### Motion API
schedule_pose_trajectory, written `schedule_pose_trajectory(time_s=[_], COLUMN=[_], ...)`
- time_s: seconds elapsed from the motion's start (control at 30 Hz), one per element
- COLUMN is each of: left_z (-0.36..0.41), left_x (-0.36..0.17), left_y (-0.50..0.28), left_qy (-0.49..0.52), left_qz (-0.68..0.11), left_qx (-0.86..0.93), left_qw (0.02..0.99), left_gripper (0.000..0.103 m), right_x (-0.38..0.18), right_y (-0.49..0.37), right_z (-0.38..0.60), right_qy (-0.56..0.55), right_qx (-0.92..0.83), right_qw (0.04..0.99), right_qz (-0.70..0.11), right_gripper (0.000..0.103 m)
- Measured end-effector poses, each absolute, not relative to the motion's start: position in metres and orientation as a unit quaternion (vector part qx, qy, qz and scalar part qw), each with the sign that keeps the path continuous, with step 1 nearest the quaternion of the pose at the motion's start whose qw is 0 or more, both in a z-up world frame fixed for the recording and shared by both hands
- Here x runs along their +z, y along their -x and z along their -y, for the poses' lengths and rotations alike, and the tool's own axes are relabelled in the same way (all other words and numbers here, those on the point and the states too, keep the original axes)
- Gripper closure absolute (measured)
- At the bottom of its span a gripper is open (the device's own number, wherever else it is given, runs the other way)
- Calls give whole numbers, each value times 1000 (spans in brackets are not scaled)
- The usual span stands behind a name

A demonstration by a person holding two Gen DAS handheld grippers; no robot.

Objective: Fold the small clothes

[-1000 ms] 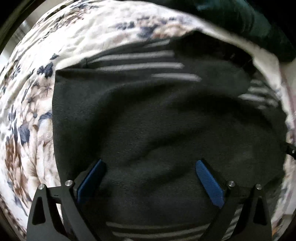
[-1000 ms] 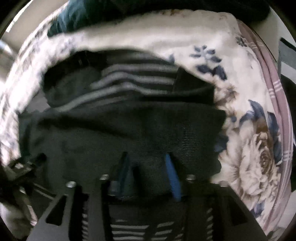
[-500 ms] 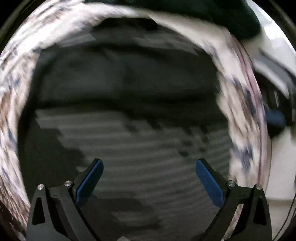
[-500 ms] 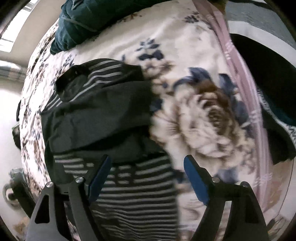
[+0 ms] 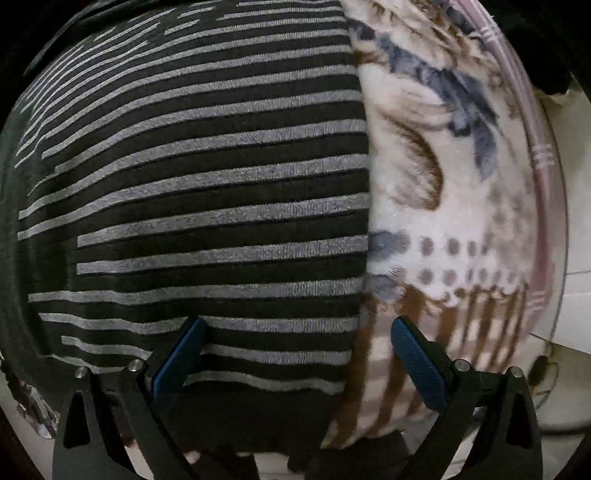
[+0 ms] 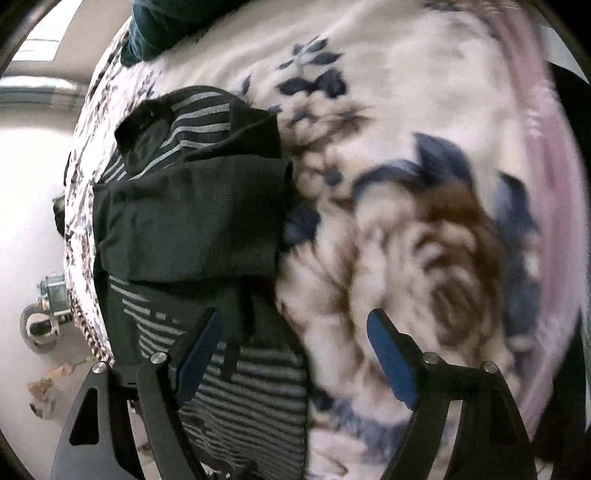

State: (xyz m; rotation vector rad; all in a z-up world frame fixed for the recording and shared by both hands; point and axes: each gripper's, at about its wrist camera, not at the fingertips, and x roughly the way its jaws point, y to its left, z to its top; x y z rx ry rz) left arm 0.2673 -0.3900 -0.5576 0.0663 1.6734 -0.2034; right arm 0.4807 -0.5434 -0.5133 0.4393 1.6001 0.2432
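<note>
knitwear fills the left of the left wrist view: a dark garment (image 5: 207,192) with thin grey stripes lies flat on a floral blanket (image 5: 443,192), its straight right edge running top to bottom just right of centre. the left gripper (image 5: 291,363) hangs over that edge, blue pads spread wide, the left pad above the striped cloth and the right pad above the blanket; nothing is between them and whether they touch the fabric cannot be told. a pink band trims the blanket's far right border, and pale floor shows beyond it.

in the right wrist view, pale floor and a metal caster (image 6: 40,325) sit at far left. next comes the garment (image 6: 192,221), partly folded: a plain dark panel lies across its middle, with grey stripes showing above and below it. the right gripper (image 6: 291,354) has just been opening and now stands wide, empty, its left pad over the striped lower part and its right pad over the large brown and blue flower printed on the blanket (image 6: 424,240). a dark teal cloth (image 6: 159,26) is bunched at the top left, well apart from the garment.
</note>
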Motion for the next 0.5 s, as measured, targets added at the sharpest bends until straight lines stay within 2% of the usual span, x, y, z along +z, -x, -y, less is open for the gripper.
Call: schedule_pose_trajectory(time_s=[0.2,0.5], left_z=[383,361], left_x=[-564,-568], left_y=[-273,-277], left_qy=[3,14], left_qz=[-736,-721], left_qx=[-73,-75], left_qw=[673,688], left_gripper=[1,3], right_x=[-549,-572], right_y=[-523,-574], right_z=[523,493], right_qy=[-213,-232], right_qx=[138,158], right_qw=[654,637], right_qz=[-713,-718], right_gripper=[21,21])
